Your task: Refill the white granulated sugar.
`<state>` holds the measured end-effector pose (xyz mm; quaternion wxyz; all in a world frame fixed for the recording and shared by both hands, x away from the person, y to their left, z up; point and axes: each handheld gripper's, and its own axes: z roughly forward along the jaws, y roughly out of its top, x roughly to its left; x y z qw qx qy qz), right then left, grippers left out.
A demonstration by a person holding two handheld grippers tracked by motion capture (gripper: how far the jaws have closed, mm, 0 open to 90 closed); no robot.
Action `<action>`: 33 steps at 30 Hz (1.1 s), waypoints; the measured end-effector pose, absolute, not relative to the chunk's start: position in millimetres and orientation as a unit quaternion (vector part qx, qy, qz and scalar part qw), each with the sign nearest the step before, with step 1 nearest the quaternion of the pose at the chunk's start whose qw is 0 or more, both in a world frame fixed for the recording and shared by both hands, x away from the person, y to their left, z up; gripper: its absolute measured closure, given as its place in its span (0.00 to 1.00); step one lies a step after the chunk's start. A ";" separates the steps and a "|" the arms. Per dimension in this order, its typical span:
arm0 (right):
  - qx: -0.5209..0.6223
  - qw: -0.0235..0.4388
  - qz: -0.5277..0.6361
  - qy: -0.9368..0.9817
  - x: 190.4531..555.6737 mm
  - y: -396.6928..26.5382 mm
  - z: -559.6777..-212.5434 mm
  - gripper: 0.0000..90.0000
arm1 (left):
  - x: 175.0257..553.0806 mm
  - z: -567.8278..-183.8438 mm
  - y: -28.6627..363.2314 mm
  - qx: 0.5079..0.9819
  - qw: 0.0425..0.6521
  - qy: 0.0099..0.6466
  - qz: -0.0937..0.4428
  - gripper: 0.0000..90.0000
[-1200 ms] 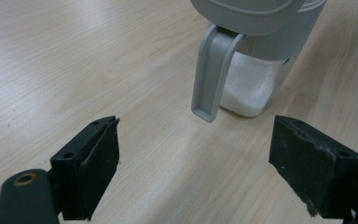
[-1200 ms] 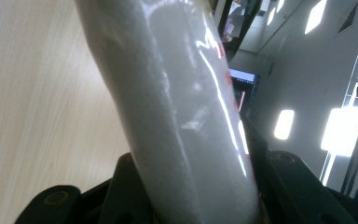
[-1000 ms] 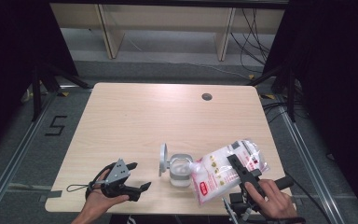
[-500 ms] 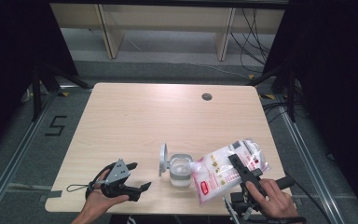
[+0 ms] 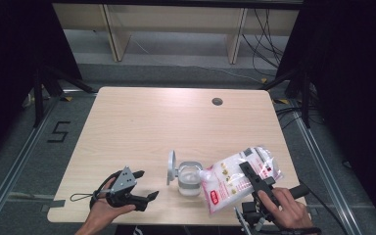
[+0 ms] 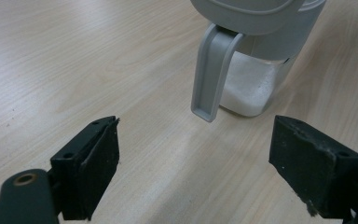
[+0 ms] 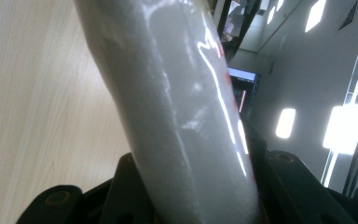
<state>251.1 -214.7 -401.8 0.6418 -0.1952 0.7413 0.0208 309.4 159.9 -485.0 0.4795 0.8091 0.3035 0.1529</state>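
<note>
A clear container (image 5: pixel 188 181) with a grey flip lid (image 5: pixel 171 167) standing open sits near the table's front edge. White granules fill its bottom (image 6: pixel 249 91), and its grey latch (image 6: pixel 210 74) hangs down the side. My right gripper (image 5: pixel 248 171) is shut on a bag of white granules (image 5: pixel 232 180) with a red label. The bag is tilted, its lower corner over the container's mouth. In the right gripper view the bag (image 7: pixel 177 116) stands between the jaws of my right gripper (image 7: pixel 191 186). My left gripper (image 5: pixel 148 184) rests open left of the container, with bare table between its jaws (image 6: pixel 196 140).
The wooden table (image 5: pixel 142 122) has a round cable hole (image 5: pixel 217 101) at the back right. Behind it stands a shelf frame (image 5: pixel 112 29) with cables on the floor. Black stands flank both sides.
</note>
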 end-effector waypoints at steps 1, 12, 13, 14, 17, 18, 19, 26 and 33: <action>-0.193 0.642 0.022 0.742 250.9 -214.8 -402.0 0.74 | 309.5 -484.9 160.0 0.810 0.479 0.302 0.154 0.17; -0.194 0.641 0.026 0.742 250.7 -214.9 -401.0 0.74 | 309.4 -484.9 160.0 0.809 0.480 0.303 0.153 0.17; -0.197 0.641 0.025 0.741 251.0 -214.9 -400.5 0.74 | 309.4 -484.9 160.0 0.809 0.480 0.303 0.153 0.17; -0.196 0.642 0.026 0.741 251.0 -214.9 -400.5 0.74 | 309.6 -484.6 160.2 0.810 0.478 0.303 0.151 0.17; -0.197 0.643 0.027 0.740 251.2 -215.3 -400.2 0.74 | 309.5 -484.6 160.2 0.810 0.479 0.302 0.151 0.17; -0.196 0.642 0.027 0.740 251.2 -215.3 -400.2 0.74 | 309.5 -484.6 160.2 0.810 0.479 0.302 0.151 0.17; -0.196 0.642 0.025 0.741 251.2 -215.4 -400.1 0.74 | 309.4 -484.9 159.9 0.809 0.480 0.303 0.153 0.17; -0.204 0.646 0.029 0.735 252.0 -215.4 -400.0 0.74 | 309.6 -484.6 160.3 0.811 0.479 0.300 0.153 0.17; -0.179 0.642 0.038 0.745 251.0 -217.0 -403.0 0.74 | 309.5 -484.8 160.0 0.810 0.479 0.301 0.155 0.17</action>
